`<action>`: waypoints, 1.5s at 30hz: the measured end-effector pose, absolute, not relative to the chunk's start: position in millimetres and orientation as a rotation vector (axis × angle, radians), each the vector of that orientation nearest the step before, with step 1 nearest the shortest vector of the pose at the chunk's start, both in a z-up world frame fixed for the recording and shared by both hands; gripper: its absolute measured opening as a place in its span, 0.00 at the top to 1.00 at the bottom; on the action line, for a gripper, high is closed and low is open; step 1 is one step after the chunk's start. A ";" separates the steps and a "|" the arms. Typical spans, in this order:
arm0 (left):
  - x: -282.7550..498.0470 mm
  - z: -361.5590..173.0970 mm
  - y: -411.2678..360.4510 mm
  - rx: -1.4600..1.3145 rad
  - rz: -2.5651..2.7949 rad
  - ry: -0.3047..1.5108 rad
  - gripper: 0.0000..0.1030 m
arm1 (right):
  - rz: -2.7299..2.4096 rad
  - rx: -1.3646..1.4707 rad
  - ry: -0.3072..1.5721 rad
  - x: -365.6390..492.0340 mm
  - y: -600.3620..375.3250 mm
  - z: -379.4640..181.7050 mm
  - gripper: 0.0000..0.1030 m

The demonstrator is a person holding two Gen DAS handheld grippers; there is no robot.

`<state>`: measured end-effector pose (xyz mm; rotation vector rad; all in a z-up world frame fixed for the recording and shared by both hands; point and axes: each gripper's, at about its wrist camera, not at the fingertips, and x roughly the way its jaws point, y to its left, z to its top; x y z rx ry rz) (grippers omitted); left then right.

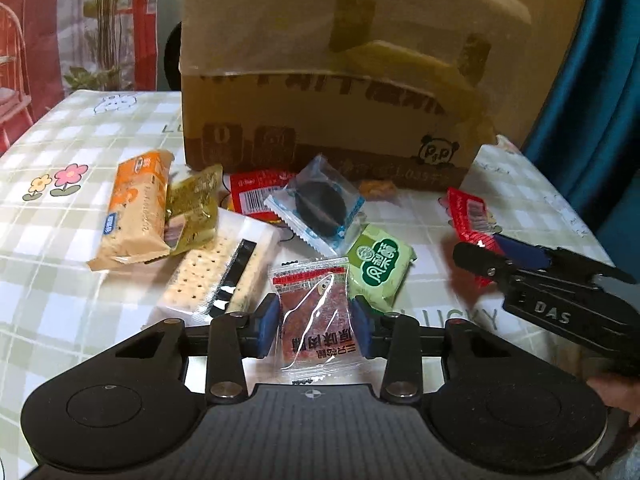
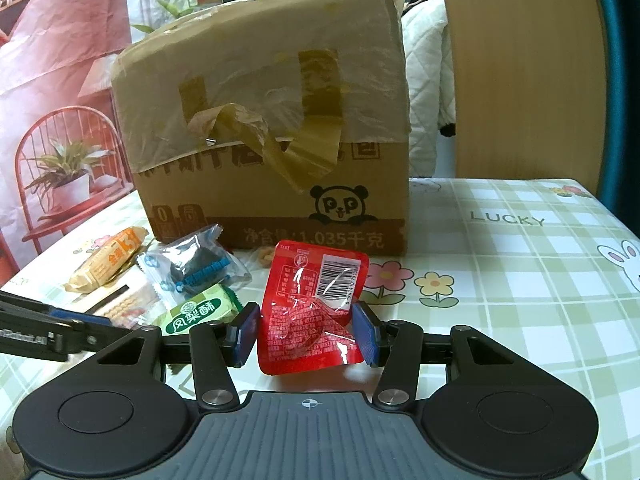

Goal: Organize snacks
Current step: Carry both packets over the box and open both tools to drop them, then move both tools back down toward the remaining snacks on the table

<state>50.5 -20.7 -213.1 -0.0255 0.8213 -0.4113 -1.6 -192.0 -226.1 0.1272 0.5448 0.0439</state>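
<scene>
Left claw (image 1: 316, 326) is pinching a clear jerky packet (image 1: 314, 312), seemingly; right claw (image 2: 306, 330) is gripping a red packet (image 2: 312, 308), lower centre.

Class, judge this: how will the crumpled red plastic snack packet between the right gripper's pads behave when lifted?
The crumpled red plastic snack packet probably flops, since its film is creased. Its glossy surface may slip against the right gripper. It looks light and thin.

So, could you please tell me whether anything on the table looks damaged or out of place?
Yes: the tall cardboard box looks battered. Its yellowish packing tape has peeled away and hangs in a twisted strip down the front, and the top edge is crumpled. The snack packets lie in a loose heap before it.
</scene>
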 end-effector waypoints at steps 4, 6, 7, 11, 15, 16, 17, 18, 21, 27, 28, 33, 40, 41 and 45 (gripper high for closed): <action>46.4 -206.4 -17.8 -0.031 -0.404 0.796 0.60 | 0.047 0.128 0.545 -2.0 -191.8 -225.8 0.55; 45.4 -201.6 -17.6 -0.032 -0.403 0.778 0.60 | 0.044 0.131 0.540 -2.7 -191.7 -225.2 0.55; 45.0 -198.5 -17.5 -0.029 -0.406 0.765 0.60 | 0.040 0.134 0.538 -2.8 -192.3 -225.1 0.55; 45.2 -182.8 -19.0 -0.007 -0.423 0.705 0.60 | 0.022 0.165 0.535 -3.4 -193.2 -221.2 0.55; 47.9 -157.2 -18.0 0.001 -0.443 0.616 0.60 | 0.028 0.147 0.492 -10.1 -192.5 -205.6 0.55; 50.3 -151.5 -17.3 -0.005 -0.446 0.599 0.60 | 0.027 0.144 0.475 -10.6 -193.3 -198.5 0.55; 52.7 -144.5 -16.6 -0.011 -0.446 0.579 0.60 | 0.023 0.131 0.453 -11.0 -193.2 -189.1 0.55; 54.9 -137.8 -16.0 -0.016 -0.447 0.560 0.60 | 0.022 0.122 0.432 -10.4 -194.3 -180.2 0.55; 63.3 -114.0 -16.0 -0.021 -0.457 0.493 0.60 | 0.031 0.097 0.347 -7.5 -197.1 -146.3 0.55; 93.0 -68.1 -20.9 -0.066 -0.468 0.376 0.60 | 0.057 0.043 0.179 10.3 -200.7 -76.4 0.55; 100.3 -59.7 -21.6 -0.077 -0.469 0.358 0.60 | 0.061 0.032 0.162 15.3 -201.5 -67.0 0.55; 140.2 -34.9 -33.3 -0.088 -0.447 0.320 0.60 | 0.042 0.029 0.143 59.7 -213.4 -33.5 0.54; 203.8 -30.8 -48.1 -0.043 -0.405 0.381 0.58 | -0.024 0.051 0.265 133.1 -222.6 -36.9 0.54; 210.3 -33.3 -50.8 -0.032 -0.408 0.396 0.57 | -0.032 0.057 0.282 138.8 -222.3 -39.8 0.53; 222.0 -43.4 -39.1 -0.061 -0.358 0.486 0.43 | -0.060 0.075 0.333 142.2 -213.4 -50.8 0.36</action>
